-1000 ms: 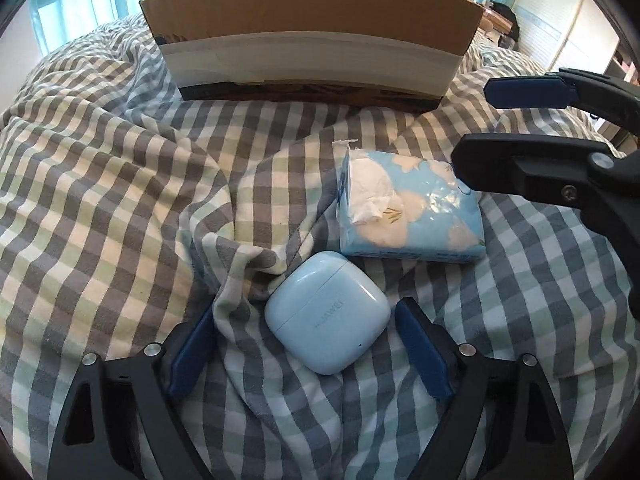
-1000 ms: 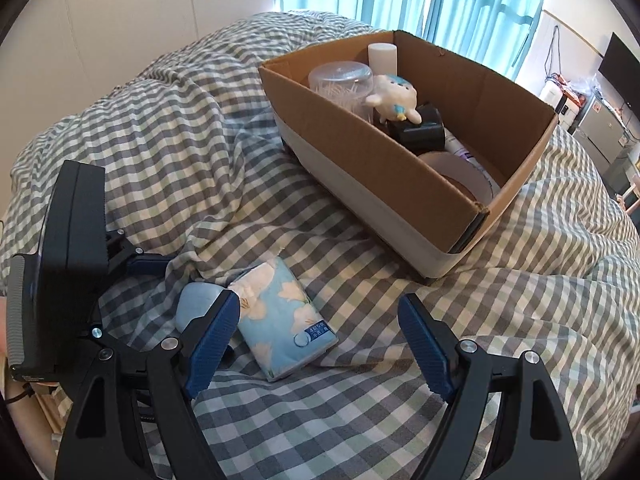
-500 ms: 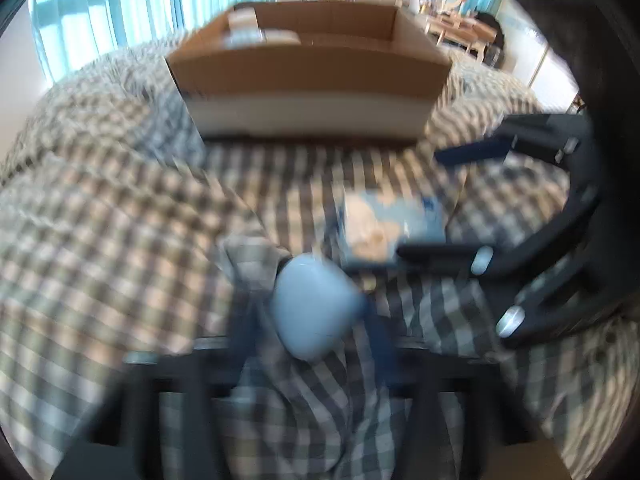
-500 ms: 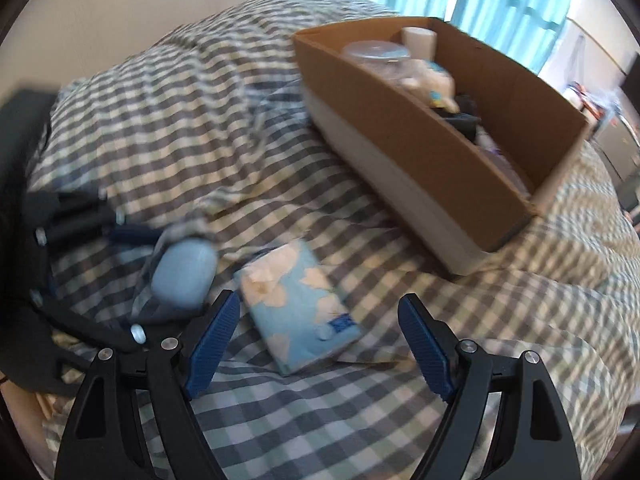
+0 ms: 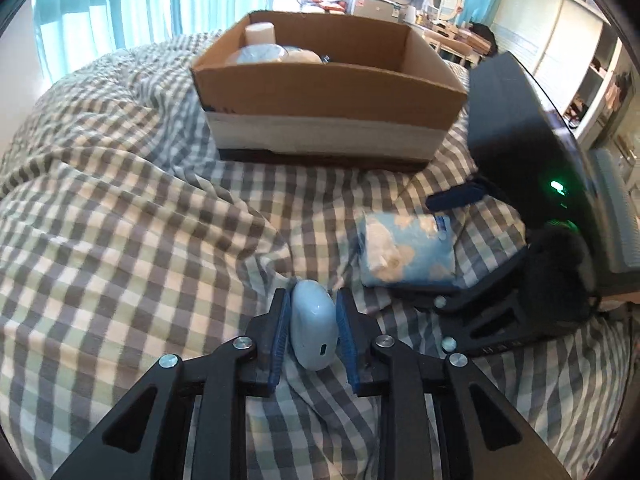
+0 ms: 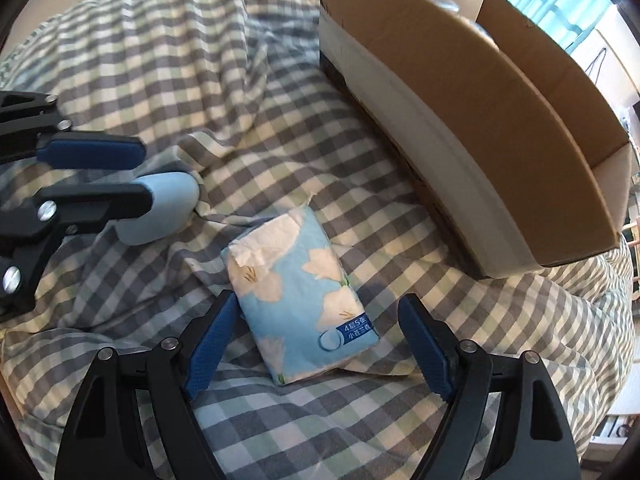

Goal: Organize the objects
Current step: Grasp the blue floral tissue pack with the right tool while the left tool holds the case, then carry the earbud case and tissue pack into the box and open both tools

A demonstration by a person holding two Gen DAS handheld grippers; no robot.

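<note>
Left gripper (image 5: pixel 313 330), held low over the checked duvet (image 5: pixel 120 240), clamps its 2 blue pads on the pale-blue earbud case (image 5: pixel 314 326). Right gripper (image 6: pixel 318 344) reaches in level, jaws spread wide around the near end of the tissue pack (image 6: pixel 300 300). Open bedding separates both from the cardboard box (image 5: pixel 328 92) beyond.
</note>
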